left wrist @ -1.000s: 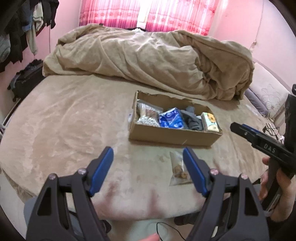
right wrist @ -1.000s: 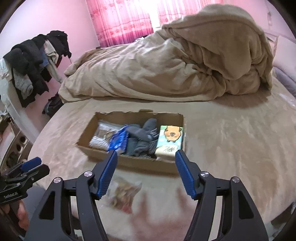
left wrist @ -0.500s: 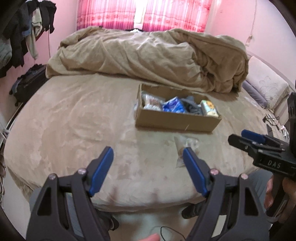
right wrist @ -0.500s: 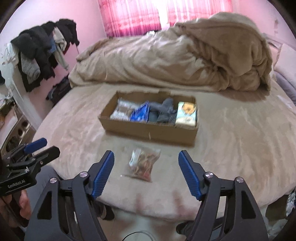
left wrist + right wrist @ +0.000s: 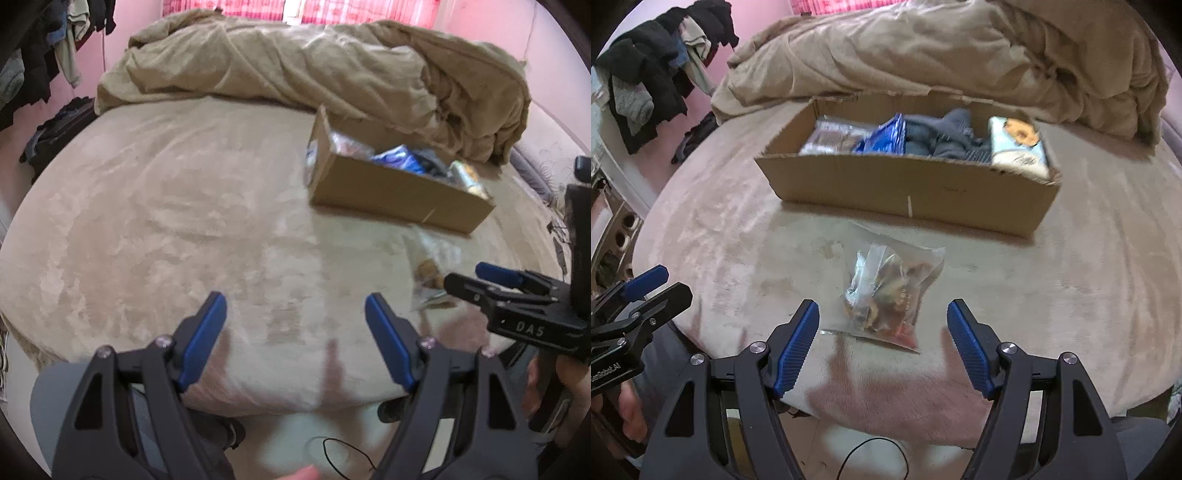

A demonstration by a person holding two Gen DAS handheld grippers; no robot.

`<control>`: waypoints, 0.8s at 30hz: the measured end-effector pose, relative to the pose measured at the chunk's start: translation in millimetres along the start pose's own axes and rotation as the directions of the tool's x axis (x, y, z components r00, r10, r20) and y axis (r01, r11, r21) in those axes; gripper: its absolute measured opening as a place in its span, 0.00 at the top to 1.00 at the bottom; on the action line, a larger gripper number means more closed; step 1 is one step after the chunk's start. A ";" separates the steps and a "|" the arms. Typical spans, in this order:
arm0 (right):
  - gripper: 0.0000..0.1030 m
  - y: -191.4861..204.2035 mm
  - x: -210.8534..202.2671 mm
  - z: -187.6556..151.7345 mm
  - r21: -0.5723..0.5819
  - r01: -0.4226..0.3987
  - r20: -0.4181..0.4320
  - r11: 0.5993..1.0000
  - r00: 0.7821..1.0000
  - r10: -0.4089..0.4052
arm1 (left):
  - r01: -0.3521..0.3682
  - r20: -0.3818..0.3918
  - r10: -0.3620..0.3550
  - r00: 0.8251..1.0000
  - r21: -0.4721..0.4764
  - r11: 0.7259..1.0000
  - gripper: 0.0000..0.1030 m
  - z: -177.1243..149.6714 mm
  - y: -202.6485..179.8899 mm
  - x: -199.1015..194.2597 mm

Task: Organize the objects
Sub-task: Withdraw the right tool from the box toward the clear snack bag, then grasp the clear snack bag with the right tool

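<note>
A clear plastic bag of snacks (image 5: 886,295) lies on the beige bed in front of a shallow cardboard box (image 5: 908,192). The box holds a clear packet, a blue packet (image 5: 886,138), dark socks (image 5: 945,136) and a tissue pack (image 5: 1017,146). My right gripper (image 5: 882,334) is open and empty, with its fingertips either side of the bag's near end. My left gripper (image 5: 295,325) is open and empty over bare bed, left of the bag (image 5: 428,273). The box also shows in the left wrist view (image 5: 391,192).
A crumpled beige duvet (image 5: 942,48) is piled behind the box. Dark clothes (image 5: 650,70) hang at the left wall. A black bag (image 5: 55,129) sits on the floor left of the bed. The bed's near edge (image 5: 923,413) lies just under both grippers.
Both grippers have moved forward over the bed again after pulling back. The right gripper has closed in on the snack bag. The left view has swung left. Both stay open.
</note>
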State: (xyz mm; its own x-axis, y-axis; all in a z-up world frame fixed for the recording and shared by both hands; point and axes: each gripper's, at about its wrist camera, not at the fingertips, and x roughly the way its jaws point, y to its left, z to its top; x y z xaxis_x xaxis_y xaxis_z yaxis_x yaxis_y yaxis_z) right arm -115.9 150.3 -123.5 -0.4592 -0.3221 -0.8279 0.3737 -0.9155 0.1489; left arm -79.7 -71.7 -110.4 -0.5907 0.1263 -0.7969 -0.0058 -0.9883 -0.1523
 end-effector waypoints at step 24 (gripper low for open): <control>0.56 13.4 19.5 11.5 -0.041 -0.013 -0.003 0.999 1.000 0.013 | 0.019 -0.019 -0.020 1.000 -0.025 0.999 0.23 10.7 9.3 21.9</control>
State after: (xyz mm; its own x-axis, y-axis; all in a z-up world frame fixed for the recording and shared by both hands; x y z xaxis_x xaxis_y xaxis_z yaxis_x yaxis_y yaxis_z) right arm -129.1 129.0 -131.4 -0.4522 -0.3332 -0.8273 0.4123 -0.9006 0.1373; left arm -101.3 -79.0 -123.0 -0.5753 0.1472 -0.8045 0.0034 -0.9832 -0.1824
